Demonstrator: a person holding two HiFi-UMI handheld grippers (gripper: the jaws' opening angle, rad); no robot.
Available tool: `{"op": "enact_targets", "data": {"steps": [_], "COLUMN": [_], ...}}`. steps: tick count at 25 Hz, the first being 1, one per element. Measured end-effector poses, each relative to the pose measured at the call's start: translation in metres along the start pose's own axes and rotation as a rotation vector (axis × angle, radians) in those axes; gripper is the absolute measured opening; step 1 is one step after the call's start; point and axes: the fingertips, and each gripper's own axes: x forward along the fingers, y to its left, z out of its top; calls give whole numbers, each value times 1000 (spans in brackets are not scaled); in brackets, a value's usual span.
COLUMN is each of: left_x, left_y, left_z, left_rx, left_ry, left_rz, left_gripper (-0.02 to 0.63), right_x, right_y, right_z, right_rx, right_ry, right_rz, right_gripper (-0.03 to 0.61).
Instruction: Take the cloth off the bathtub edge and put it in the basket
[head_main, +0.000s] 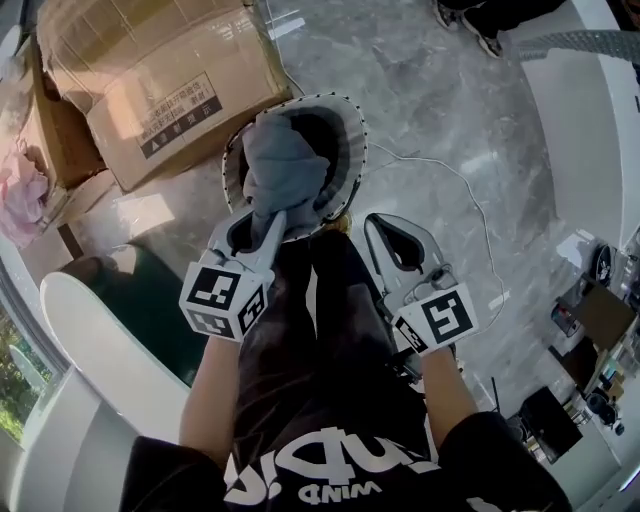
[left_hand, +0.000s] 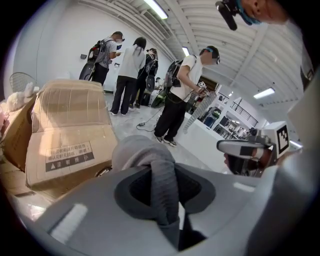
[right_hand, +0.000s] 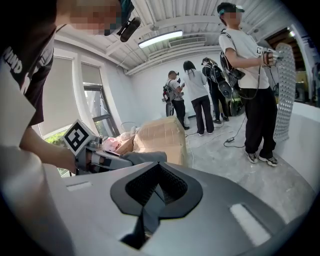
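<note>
A grey cloth (head_main: 283, 160) hangs bunched over the mouth of a round basket (head_main: 352, 140) with a white studded rim, which stands on the marble floor. Its lower bulk lies within the rim; whether it rests on the bottom I cannot tell. My left gripper (head_main: 268, 222) is shut on the cloth's near end, and in the left gripper view a strip of cloth (left_hand: 162, 187) runs between the jaws. My right gripper (head_main: 378, 222) hovers just right of the basket, shut and holding nothing. The white bathtub edge (head_main: 95, 335) curves at the lower left.
A large cardboard box (head_main: 150, 80) lies against the basket's far left side, with pink fabric (head_main: 20, 200) beyond it. A thin cable (head_main: 470, 200) trails across the floor to the right. Several people (left_hand: 131, 70) stand at the far side of the room.
</note>
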Motion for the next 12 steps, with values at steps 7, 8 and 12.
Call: {"op": "enact_targets", "data": {"steps": [7,8,12], "left_x": [42,47,61], "left_y": [13,14,17], "left_z": [-54,-60,-71], "left_rx": [12,9,5], "left_ry": [36,40,45], "left_rz": [-1,-2,-6], "left_gripper": [66,66,66], "right_x": [6,8,13], "right_y": [-17,-18,-16], "right_z": [-58,-64,-79], "right_rx": [50,56,75], "right_ry": [60,64,74], "right_rz": [-27,-27,-19], "right_gripper": [9,9,9]}}
